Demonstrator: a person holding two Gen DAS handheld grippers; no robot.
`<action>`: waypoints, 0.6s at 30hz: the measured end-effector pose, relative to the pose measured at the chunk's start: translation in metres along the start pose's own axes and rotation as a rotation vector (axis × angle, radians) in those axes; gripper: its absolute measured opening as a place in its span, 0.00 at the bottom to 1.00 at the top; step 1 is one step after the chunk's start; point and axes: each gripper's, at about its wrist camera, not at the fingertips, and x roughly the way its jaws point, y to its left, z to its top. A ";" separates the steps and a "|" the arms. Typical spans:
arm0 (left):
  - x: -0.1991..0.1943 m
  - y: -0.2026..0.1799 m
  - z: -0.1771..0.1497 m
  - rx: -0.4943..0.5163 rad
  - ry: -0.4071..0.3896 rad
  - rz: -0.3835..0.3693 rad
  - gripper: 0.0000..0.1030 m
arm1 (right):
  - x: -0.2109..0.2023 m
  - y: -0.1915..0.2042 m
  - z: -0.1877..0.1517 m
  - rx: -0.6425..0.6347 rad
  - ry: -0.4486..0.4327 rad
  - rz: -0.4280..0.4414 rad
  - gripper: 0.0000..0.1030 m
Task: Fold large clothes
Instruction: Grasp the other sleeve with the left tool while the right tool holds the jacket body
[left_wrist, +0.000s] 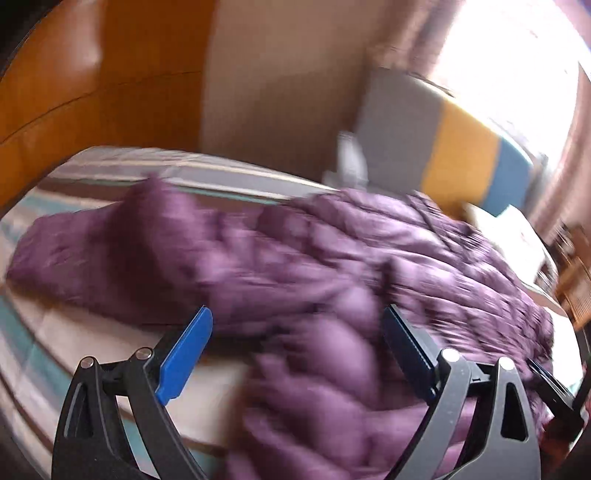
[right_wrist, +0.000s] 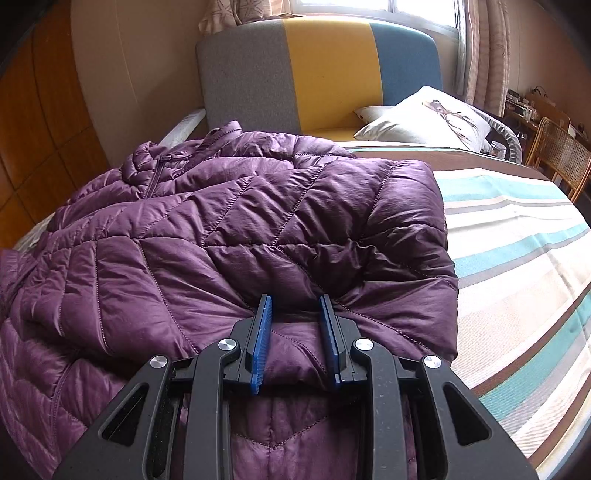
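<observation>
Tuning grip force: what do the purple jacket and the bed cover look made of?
Purple puffer jacket: thin synthetic shell, likely nylon, with a slight sheen; quilted stitch lines and puffy filled panels. It bunches between the right gripper pads. Striped bed cover: matte woven cloth, probably cotton; flat, no shine.

- bed (right_wrist: 517, 236) with striped cover: teal, cream, grey, brown bands; headboard (right_wrist: 317, 74) grey, yellow, blue
- purple quilted jacket (right_wrist: 229, 229) lying across cover, partly folded
- white pillow (right_wrist: 424, 118) at head end, near headboard
</observation>
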 end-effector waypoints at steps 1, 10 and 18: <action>-0.001 0.012 0.001 -0.022 0.000 0.017 0.90 | 0.000 0.000 0.000 0.000 0.000 0.000 0.25; -0.007 0.127 0.001 -0.217 -0.029 0.187 0.89 | 0.000 0.000 0.000 0.000 0.000 0.000 0.25; -0.001 0.244 -0.015 -0.669 -0.012 0.191 0.65 | 0.000 0.000 0.000 -0.001 0.001 -0.001 0.25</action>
